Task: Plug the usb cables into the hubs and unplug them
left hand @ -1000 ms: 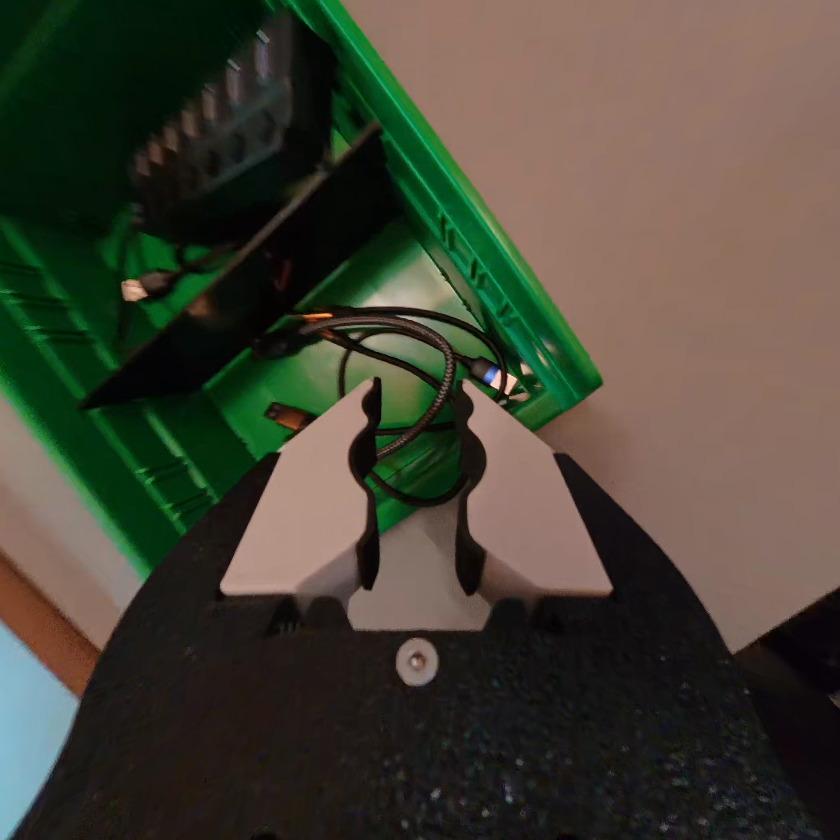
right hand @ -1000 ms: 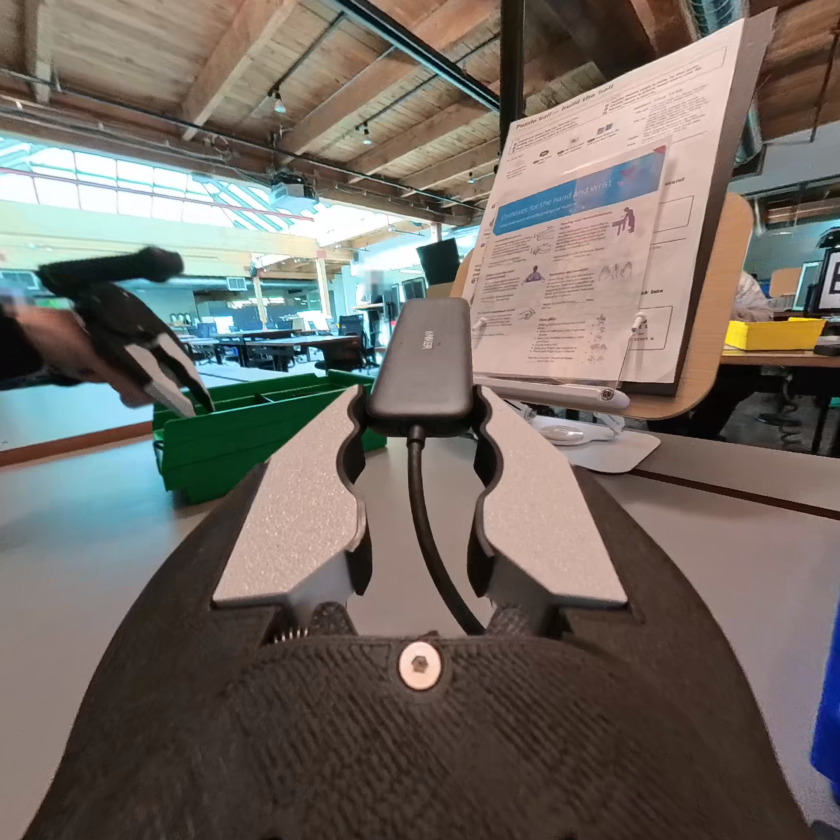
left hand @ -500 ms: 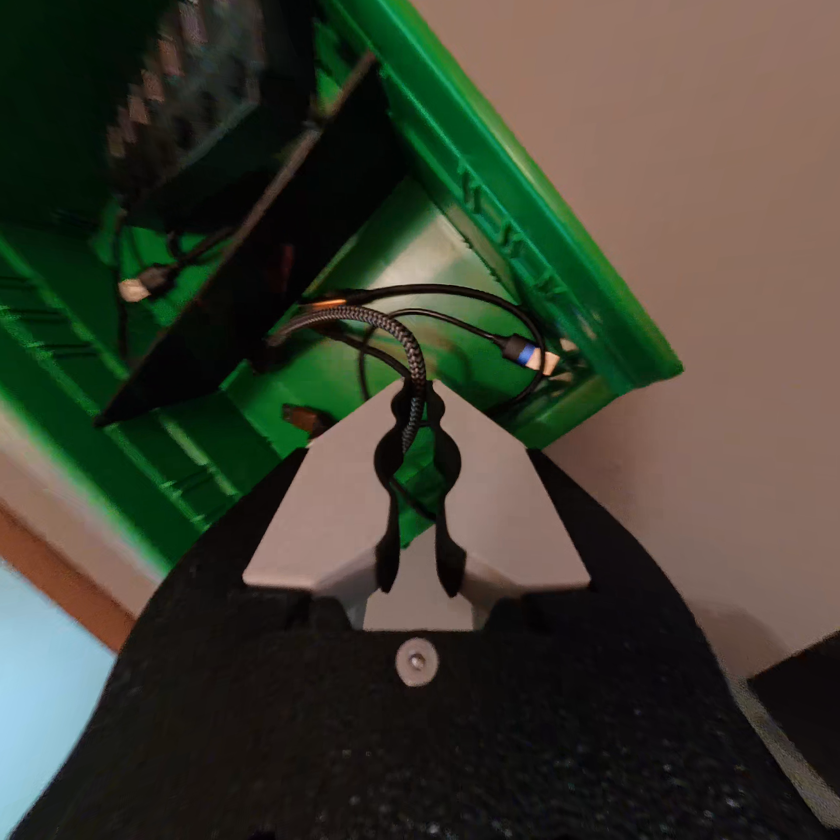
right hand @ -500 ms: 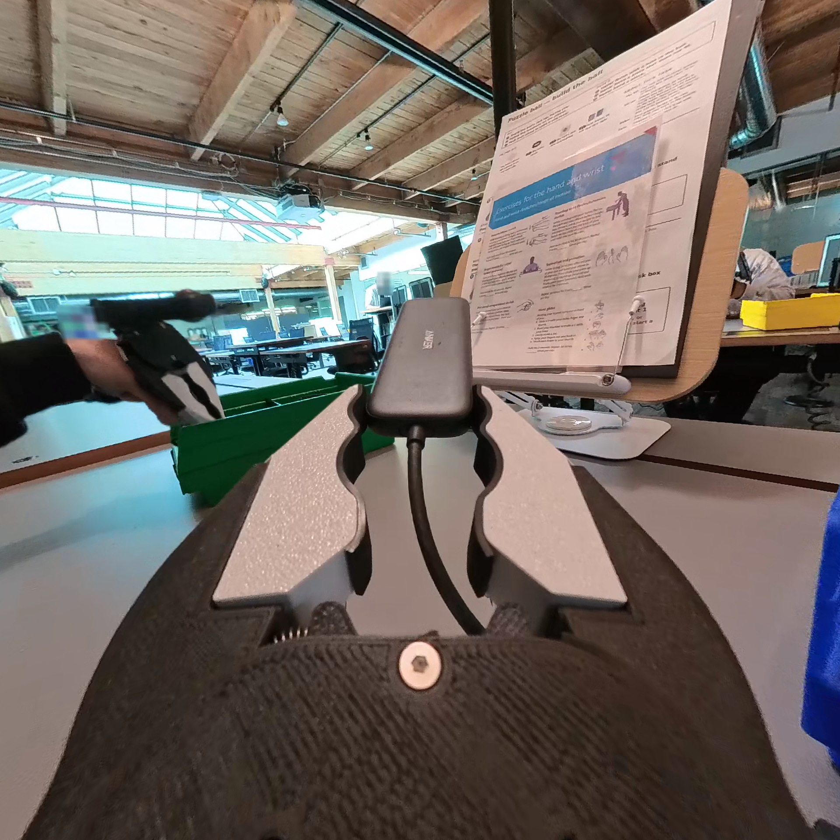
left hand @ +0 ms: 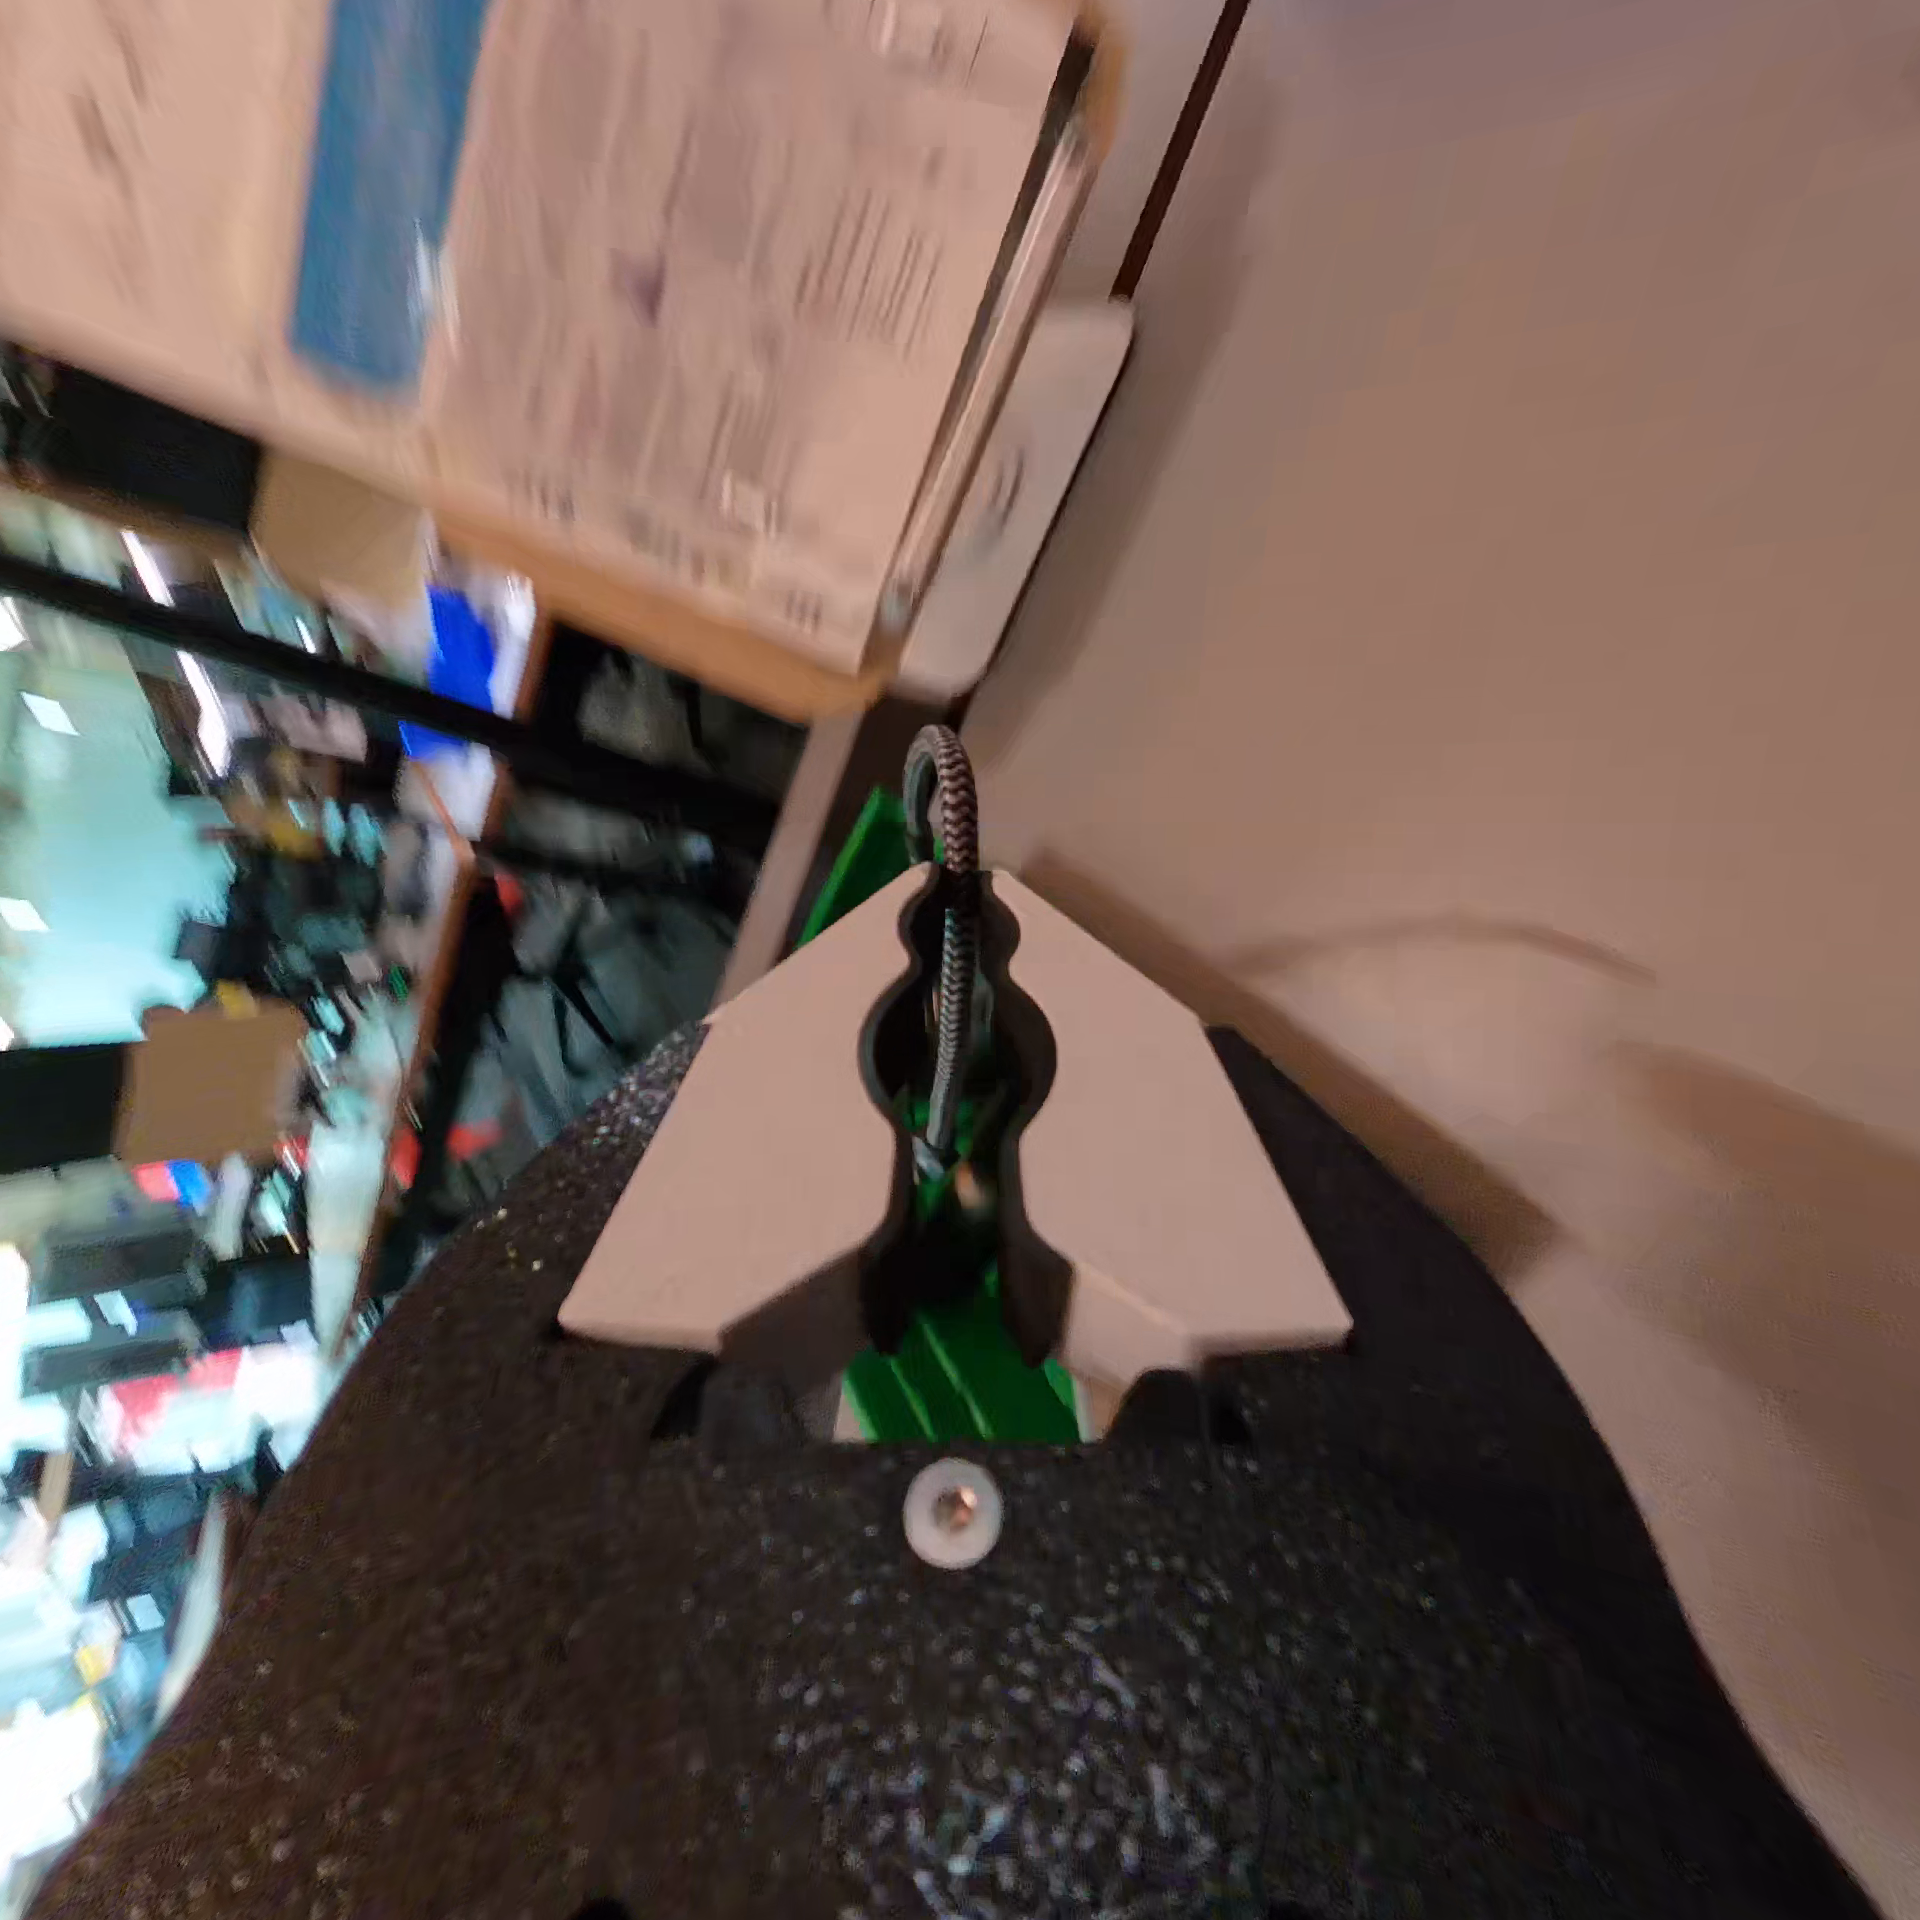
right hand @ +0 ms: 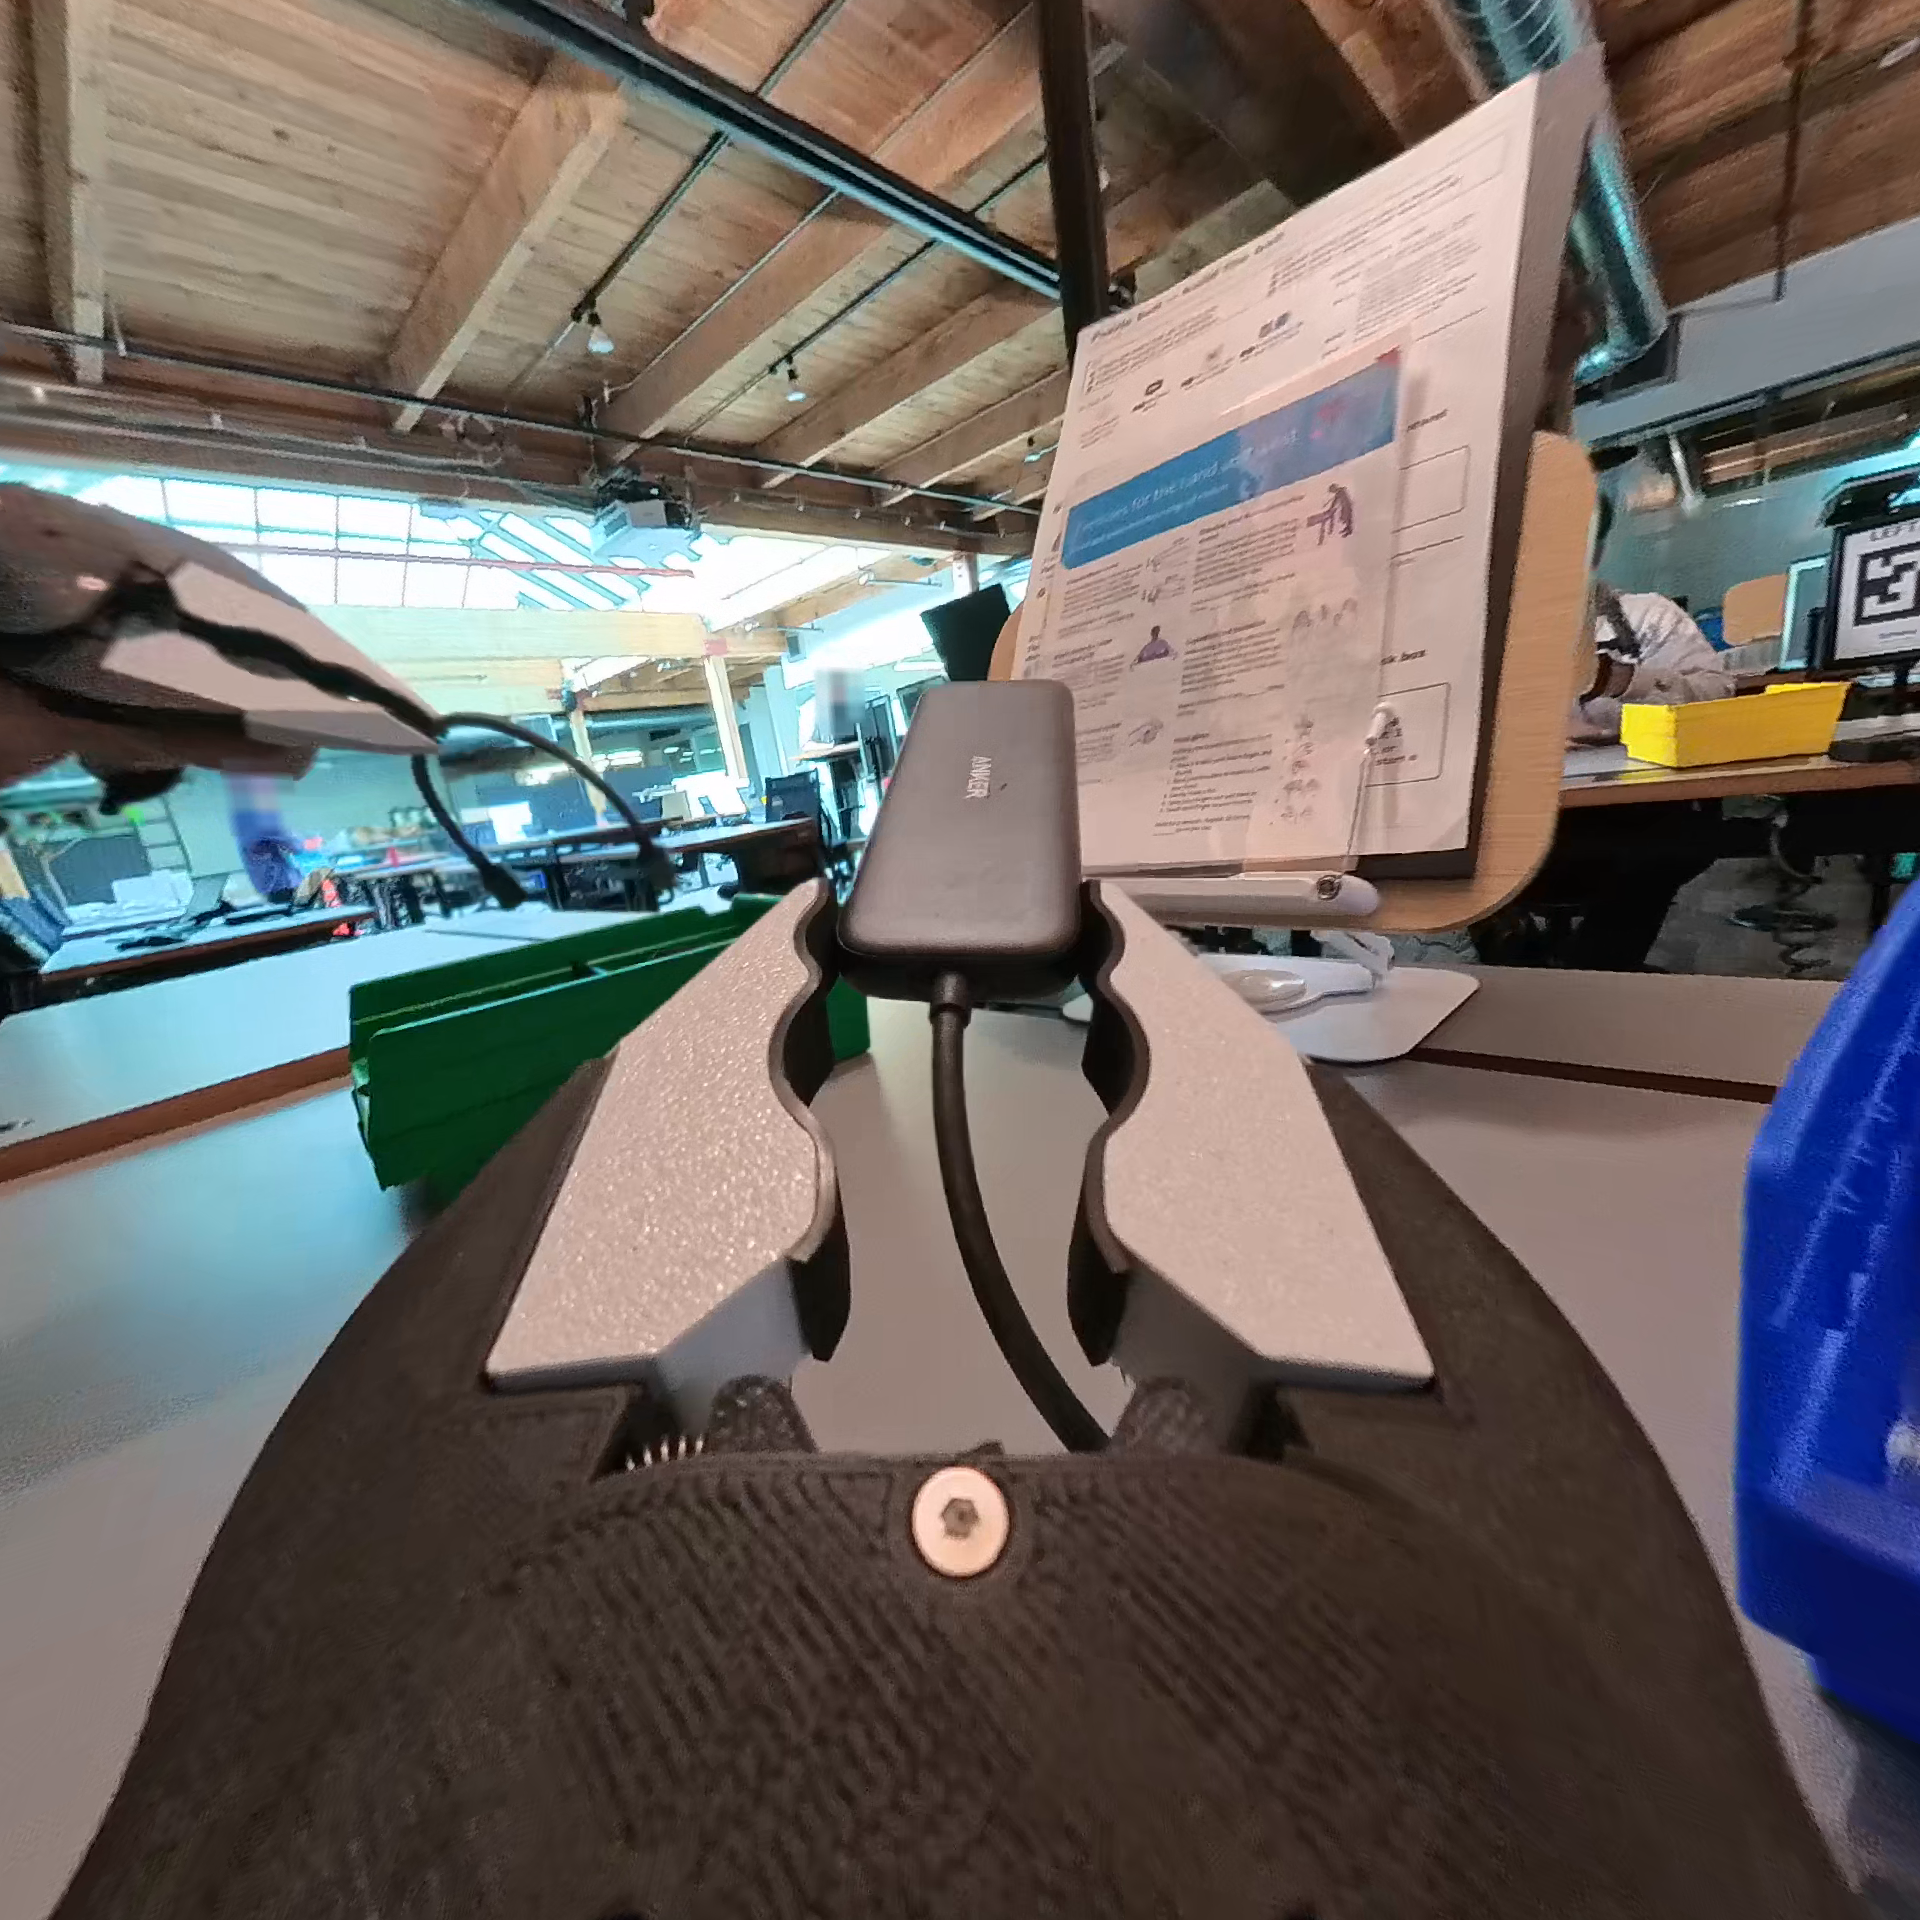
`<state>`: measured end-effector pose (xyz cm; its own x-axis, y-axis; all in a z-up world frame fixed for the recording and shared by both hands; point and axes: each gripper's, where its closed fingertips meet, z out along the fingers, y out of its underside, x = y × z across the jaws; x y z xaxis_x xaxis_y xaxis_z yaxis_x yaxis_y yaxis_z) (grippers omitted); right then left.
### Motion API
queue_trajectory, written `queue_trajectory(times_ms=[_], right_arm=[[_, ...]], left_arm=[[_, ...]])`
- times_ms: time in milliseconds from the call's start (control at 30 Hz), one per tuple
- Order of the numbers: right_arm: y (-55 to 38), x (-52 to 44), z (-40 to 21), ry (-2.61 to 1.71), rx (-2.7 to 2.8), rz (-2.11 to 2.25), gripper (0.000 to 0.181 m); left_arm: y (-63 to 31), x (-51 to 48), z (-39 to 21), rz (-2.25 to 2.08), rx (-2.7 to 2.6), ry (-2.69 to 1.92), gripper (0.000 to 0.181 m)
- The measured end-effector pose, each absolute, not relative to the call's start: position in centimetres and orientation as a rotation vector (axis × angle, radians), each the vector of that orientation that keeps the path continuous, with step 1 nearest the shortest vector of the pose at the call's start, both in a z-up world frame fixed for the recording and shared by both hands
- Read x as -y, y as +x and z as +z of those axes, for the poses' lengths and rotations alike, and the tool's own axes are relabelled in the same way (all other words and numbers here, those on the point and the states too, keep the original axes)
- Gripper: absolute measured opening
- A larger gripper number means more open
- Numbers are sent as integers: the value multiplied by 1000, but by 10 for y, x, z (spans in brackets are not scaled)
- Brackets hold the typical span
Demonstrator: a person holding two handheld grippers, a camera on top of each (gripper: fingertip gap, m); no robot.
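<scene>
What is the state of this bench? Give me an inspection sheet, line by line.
Surface: grey table, bare in front.
Job's things: dark hub held off the table; green bin behind it.
Clutter: blue bin at the right edge; paper stand at the back.
Grippers: right gripper shut on the hub; left gripper shut on the braided cable.
Cables: braided cable hangs free from the left gripper, plugged into nothing; the hub's own lead runs back between the fingers.
Surroundings: open workshop, wooden ceiling, other desks.

Braided cable (left hand: 958, 831) showing black-grey woven pattern. USB hub (right hand: 966, 821) looking dark grey, its cord (right hand: 971, 1164) black. Bin (right hand: 582, 1029) showing green; another bin (right hand: 1829, 1299) blue; far tray (right hand: 1730, 729) yellow. Gripper fingers (right hand: 686, 1143) appearing speckled silver-grey.
</scene>
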<state>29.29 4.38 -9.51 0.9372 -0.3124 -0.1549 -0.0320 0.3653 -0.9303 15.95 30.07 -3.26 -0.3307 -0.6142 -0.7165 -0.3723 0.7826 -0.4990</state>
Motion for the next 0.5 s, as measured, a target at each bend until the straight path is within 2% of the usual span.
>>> queue_trajectory(times_ms=[33, 133, 267, 367, 500], right_arm=[[295, -41, -93, -1176, -338, -190, 46], [302, -30, -89, -1140, -362, -213, 45], [310, -19, -86, -1115, -387, -243, 45], [310, -19, -87, -1119, -388, -240, 45], [306, -26, -90, -1149, -365, -239, 45]], left_arm=[[166, -276, -29, -316, -1953, -648, 2], [180, -205, -45, -366, -1974, -377, 3], [184, -137, -113, -349, -2018, 29, 3], [172, -105, -160, -537, -2089, 61, 3], [155, -109, -189, -678, -2175, -19, 5]])
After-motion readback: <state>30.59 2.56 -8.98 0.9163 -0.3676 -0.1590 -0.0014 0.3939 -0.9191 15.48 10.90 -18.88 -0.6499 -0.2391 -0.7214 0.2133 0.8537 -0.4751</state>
